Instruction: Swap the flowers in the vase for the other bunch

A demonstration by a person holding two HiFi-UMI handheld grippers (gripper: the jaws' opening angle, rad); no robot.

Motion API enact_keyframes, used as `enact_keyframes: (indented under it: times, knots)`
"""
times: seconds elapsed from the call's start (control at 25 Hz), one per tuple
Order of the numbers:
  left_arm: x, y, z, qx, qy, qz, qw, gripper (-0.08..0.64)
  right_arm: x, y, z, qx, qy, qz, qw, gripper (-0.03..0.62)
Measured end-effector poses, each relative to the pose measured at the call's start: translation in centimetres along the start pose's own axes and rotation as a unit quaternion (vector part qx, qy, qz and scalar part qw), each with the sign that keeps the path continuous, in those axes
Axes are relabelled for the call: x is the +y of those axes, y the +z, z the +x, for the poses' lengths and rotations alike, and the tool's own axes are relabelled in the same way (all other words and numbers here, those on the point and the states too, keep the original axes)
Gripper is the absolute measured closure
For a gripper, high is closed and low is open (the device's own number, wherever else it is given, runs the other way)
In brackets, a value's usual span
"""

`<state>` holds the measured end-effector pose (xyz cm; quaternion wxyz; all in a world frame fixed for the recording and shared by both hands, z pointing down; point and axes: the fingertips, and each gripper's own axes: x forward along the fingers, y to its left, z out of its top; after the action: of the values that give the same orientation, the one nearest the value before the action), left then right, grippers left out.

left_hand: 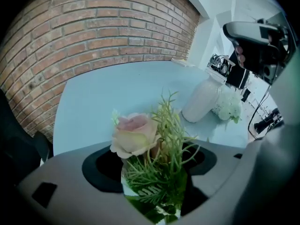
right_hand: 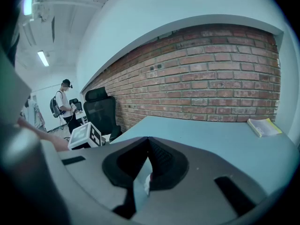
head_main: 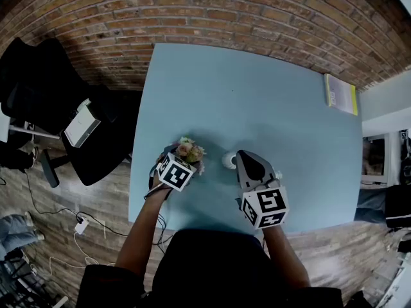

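Grey plastic, the left gripper (left_hand: 151, 179) is clamped on the stems of a bunch (left_hand: 140, 139) — a pale pink rose among feathery green sprigs — over the near edge of the smooth light-blue tabletop (head_main: 257, 95). The right gripper (right_hand: 147, 146), jaws pressed together, hangs just beside the small white vase (head_main: 229, 160), which has white flowers (left_hand: 228, 108) next to it. A yellow-covered book (head_main: 340, 94), its print too small to read, lies at the far corner — beyond it a red brick wall (head_main: 192, 11), and below a wood-plank floor (head_main: 83, 191).
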<state>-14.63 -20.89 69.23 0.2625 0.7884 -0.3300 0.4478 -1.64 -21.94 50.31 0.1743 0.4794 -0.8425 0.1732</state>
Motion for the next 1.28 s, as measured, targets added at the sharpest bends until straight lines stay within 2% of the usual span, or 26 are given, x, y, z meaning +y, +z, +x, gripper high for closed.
enact_keyframes:
  times: [0.2,0.36,0.72,1.28]
  knots:
    - [0.15,0.01,0.03,0.005,0.006,0.008,0.9999,0.207,-0.30,-0.12,0.09,0.002,0.000,0.004,1.000,0.580]
    - [0.41,-0.04,0.03,0.007,0.016,0.016,0.9997,0.261,-0.33,-0.19,0.09,0.003,0.001,0.004,1.000,0.580]
    - [0.60,-0.15,0.00,0.014,0.029,0.036,0.9989,0.333,-0.54,-0.37,0.07,0.004,0.000,0.010,1.000,0.580]
    - [0.98,0.35,-0.36,-0.005,0.035,0.018,0.9992,0.362,-0.73,-0.68,-0.08,0.004,-0.003,0.012,1.000,0.580]
